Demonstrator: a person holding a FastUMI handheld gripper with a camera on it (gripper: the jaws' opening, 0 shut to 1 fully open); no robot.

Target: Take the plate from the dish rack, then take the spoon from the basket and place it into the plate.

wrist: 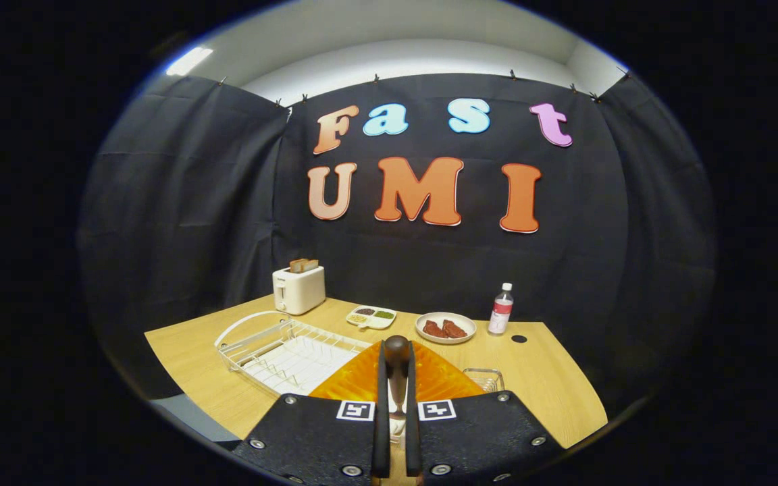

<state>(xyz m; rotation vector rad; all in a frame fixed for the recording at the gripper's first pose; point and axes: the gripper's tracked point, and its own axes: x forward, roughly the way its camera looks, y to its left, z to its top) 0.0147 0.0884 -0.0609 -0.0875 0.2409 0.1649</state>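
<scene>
While the gripper (396, 432) is clamped on the spoon (396, 368), its two fingers pressed close on either side of the dark handle, the orange plate (443, 381) lies just ahead and below on the counter (551, 385), clear of the white wire dish rack (281, 354) that sits beside it. The spoon stands upright between the fingers, its rounded dark end poking above them and a paler part showing lower down in the gap; which end is the bowl I cannot tell. It looks stiff and light, a slim smooth handle that I judge could slip or pivot if the squeeze eased, so a hold on the mid-shaft, as here, seems sensible. The plate looks ribbed, translucent and rigid, probably glass or hard plastic, so the spoon wants lowering gently, not dropping, lest it clatter or skid off the sloped rim. A small wire basket (485, 378) sits just beyond the plate. Further back stand a toaster (299, 289), a divided condiment dish (371, 316), a bowl of reddish food (446, 327) and a bottle (500, 309), all well apart from the work. The plate step seems done; the placing remains.
</scene>
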